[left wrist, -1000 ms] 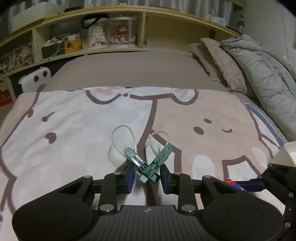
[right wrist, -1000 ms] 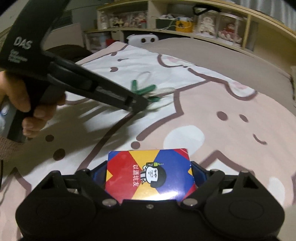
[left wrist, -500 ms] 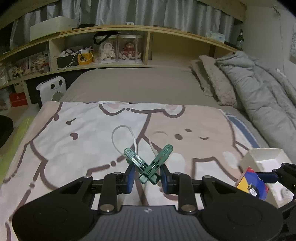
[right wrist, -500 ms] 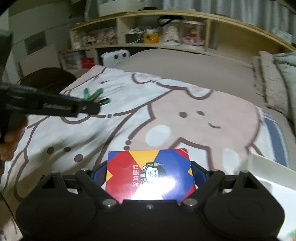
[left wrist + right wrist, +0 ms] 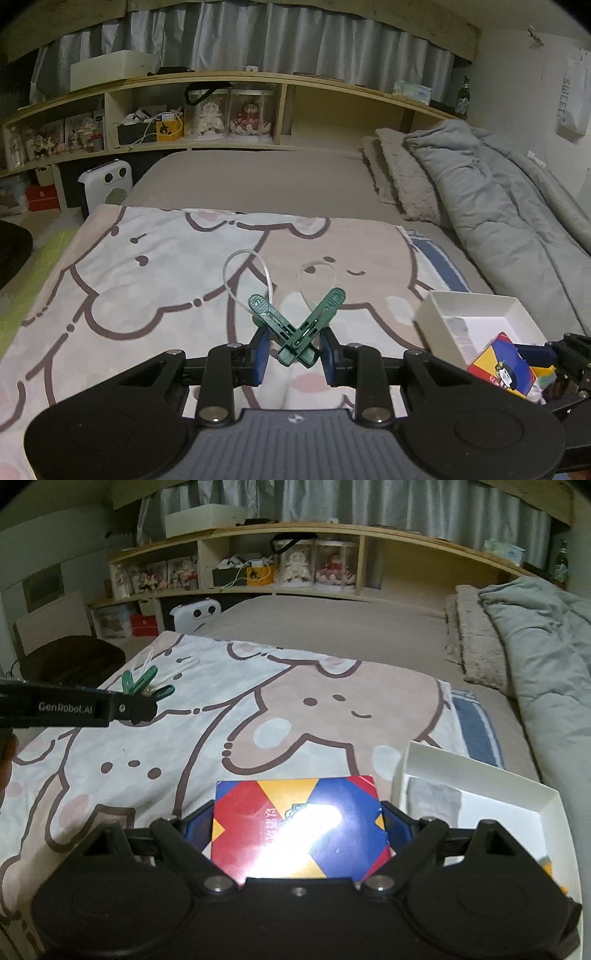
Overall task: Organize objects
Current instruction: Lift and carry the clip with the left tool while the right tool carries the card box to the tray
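Note:
My left gripper (image 5: 293, 354) is shut on two crossed green clothes pegs (image 5: 299, 328) with white loops, held above the cartoon blanket (image 5: 147, 280). My right gripper (image 5: 299, 823) is shut on a red, yellow and blue card box (image 5: 299, 827). In the left wrist view the card box (image 5: 502, 369) hangs at the right, over the near corner of a white open box (image 5: 476, 317). In the right wrist view the white box (image 5: 480, 797) lies just right of my gripper, and the left gripper with the pegs (image 5: 142, 685) shows at far left.
A grey duvet (image 5: 498, 206) and pillows (image 5: 399, 177) lie along the right side of the bed. A wooden shelf (image 5: 221, 110) with dolls and clutter runs behind the bed. A white heater (image 5: 107, 184) stands on the floor at left. A dark chair (image 5: 70, 661) is left of the bed.
Both grippers have lifted and pulled back from the blanket with their loads. The white box has come into view at the right, and the card box now hangs over its corner.

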